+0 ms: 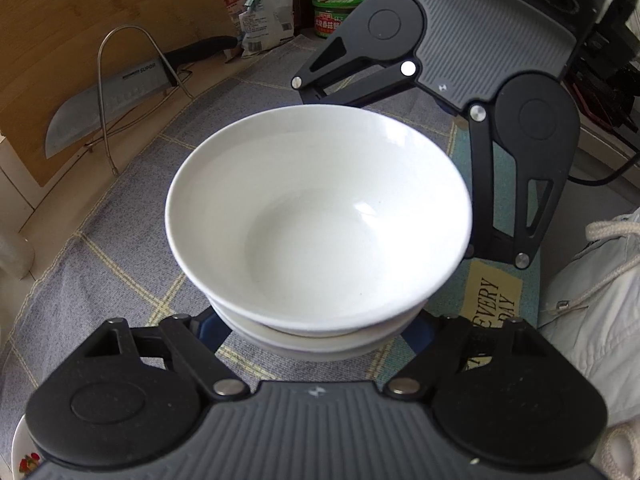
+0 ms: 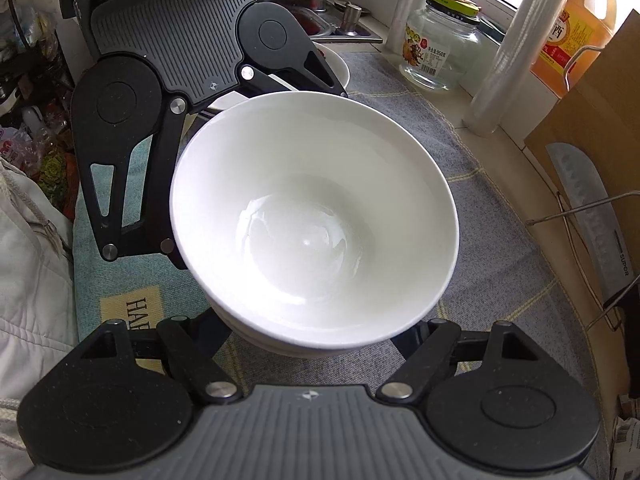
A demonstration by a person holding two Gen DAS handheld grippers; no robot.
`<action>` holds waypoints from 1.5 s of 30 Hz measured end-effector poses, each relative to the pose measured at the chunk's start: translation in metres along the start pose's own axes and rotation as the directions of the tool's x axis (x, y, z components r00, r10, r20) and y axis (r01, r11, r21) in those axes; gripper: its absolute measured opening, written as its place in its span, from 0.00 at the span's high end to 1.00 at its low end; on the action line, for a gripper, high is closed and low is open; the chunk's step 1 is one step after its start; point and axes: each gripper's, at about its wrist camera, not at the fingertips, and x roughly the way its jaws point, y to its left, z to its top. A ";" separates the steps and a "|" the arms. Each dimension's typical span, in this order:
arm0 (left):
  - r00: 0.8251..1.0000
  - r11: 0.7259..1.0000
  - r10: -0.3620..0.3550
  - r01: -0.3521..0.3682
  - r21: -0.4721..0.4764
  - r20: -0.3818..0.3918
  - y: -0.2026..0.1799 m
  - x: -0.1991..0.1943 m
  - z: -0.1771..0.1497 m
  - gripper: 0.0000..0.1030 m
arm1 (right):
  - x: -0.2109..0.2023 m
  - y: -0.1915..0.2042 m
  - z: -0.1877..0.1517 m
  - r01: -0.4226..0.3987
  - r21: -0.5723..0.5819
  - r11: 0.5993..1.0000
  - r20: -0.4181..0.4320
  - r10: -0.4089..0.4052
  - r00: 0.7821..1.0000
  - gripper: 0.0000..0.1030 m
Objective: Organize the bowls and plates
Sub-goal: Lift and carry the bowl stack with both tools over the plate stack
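Note:
A stack of white bowls [image 1: 320,216] stands on the grey checked cloth [image 1: 100,264], the top bowl empty; it also shows in the right wrist view [image 2: 312,220]. My left gripper [image 1: 316,344] is spread wide around the base of the stack, with its fingertips hidden under the bowls. My right gripper [image 2: 316,344] reaches in from the opposite side and straddles the stack the same way; it shows in the left wrist view [image 1: 420,184]. Whether the fingers press on the bowls is hidden. Another white dish [image 2: 336,68] lies behind the left gripper.
A cleaver [image 1: 104,100] in a wire rack leans on a wooden cutting board [image 1: 100,8] at the left. Bags and a green-lidded jar [image 1: 332,16] stand at the back. A glass jar [image 2: 440,48], oil bottle [image 2: 572,36] and plastic wrap roll [image 2: 516,52] line the window side.

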 end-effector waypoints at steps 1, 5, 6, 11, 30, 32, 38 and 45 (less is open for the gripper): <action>1.000 1.000 0.006 -0.006 -0.008 0.001 -0.001 -0.004 -0.001 0.18 | -0.003 0.002 0.003 -0.002 -0.012 1.000 0.002 0.002 1.000 0.18; 0.999 0.998 0.039 -0.039 -0.042 0.002 -0.003 -0.021 -0.007 0.18 | -0.009 0.009 0.017 -0.013 -0.059 0.998 0.011 0.014 1.000 0.18; 0.999 0.998 0.046 -0.046 -0.051 0.004 -0.002 -0.026 -0.010 0.18 | -0.010 0.011 0.021 -0.016 -0.071 0.997 0.014 0.017 1.000 0.18; 0.995 0.990 0.095 -0.093 -0.103 0.008 0.006 -0.050 -0.029 0.18 | -0.006 0.018 0.050 -0.028 -0.141 0.990 0.031 0.033 0.999 0.18; 0.968 0.946 0.251 -0.248 -0.210 -0.014 0.058 -0.111 -0.110 0.18 | 0.048 0.035 0.164 -0.050 -0.304 0.951 0.068 0.074 0.995 0.18; 0.966 0.943 0.256 -0.254 -0.216 -0.018 0.064 -0.111 -0.117 0.18 | 0.055 0.036 0.172 -0.051 -0.308 0.950 0.064 0.074 0.995 0.18; 0.965 0.939 0.260 -0.258 -0.227 -0.019 0.085 -0.108 -0.130 0.18 | 0.074 0.037 0.191 -0.046 -0.306 0.951 0.044 0.062 0.997 0.18; 0.968 0.939 0.251 -0.249 -0.236 -0.025 0.104 -0.102 -0.141 0.18 | 0.095 0.032 0.202 -0.042 -0.291 0.956 0.017 0.050 0.999 0.18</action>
